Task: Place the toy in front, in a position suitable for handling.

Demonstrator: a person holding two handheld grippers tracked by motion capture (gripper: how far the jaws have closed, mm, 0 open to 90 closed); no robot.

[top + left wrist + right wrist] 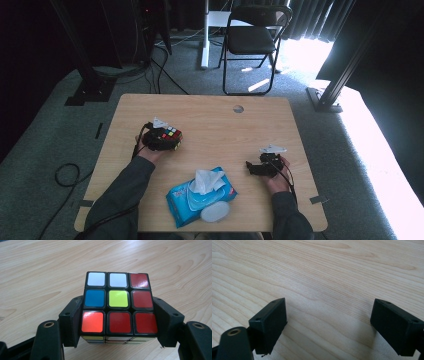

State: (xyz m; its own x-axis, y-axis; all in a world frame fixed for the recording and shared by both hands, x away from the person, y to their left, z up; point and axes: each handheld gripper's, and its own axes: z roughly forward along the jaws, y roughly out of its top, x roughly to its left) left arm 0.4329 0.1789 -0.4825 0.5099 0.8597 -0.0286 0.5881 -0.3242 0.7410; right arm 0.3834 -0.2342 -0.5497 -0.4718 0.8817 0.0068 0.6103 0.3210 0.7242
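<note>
On the light wooden table [210,115], the left gripper [167,141] clasps a multicoloured puzzle cube [170,135]; the right gripper [252,167] rests beside a blue wet-wipes pack [200,197]

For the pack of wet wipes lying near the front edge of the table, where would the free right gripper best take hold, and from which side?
Probably across the wet wipes pack at its blue body, coming down from above. It lies flat and slanted on the table, so its long edges are exposed. The open right gripper should avoid the loose wipe sticking up and the open white lid, which would likely give way.
</note>
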